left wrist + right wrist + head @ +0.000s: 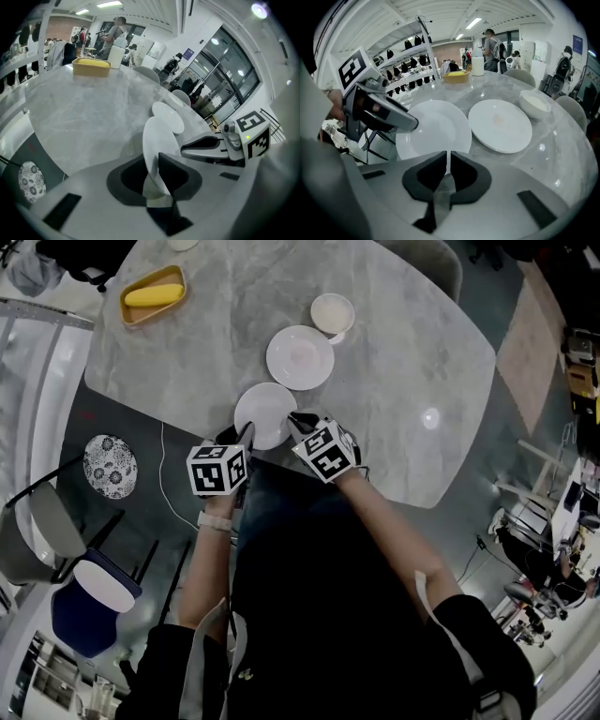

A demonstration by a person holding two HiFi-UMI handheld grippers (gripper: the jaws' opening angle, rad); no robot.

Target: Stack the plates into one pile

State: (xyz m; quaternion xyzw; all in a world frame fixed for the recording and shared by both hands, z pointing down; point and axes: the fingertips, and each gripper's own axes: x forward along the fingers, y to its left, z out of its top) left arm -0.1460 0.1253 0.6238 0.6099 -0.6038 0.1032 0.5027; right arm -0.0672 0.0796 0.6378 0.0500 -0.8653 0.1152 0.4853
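Observation:
The near white plate [265, 409] lies at the table's front edge and both grippers grip its rim. My left gripper [246, 433] is shut on the left side of the near rim; in the left gripper view the plate [154, 140] stands edge-on between the pads. My right gripper [300, 419] is shut on the right side, and the plate [436, 126] spreads out beyond its jaws. A second, larger white plate [300, 357] lies just behind, with a small white bowl [333, 313] beyond it. Both lie flat on the grey table [403, 381].
A yellow tray [153, 296] with a yellow object stands at the table's far left. On the floor to the left are a patterned round disc [110, 466], a white cable and a blue chair [89, 601]. People and chairs are beyond the table.

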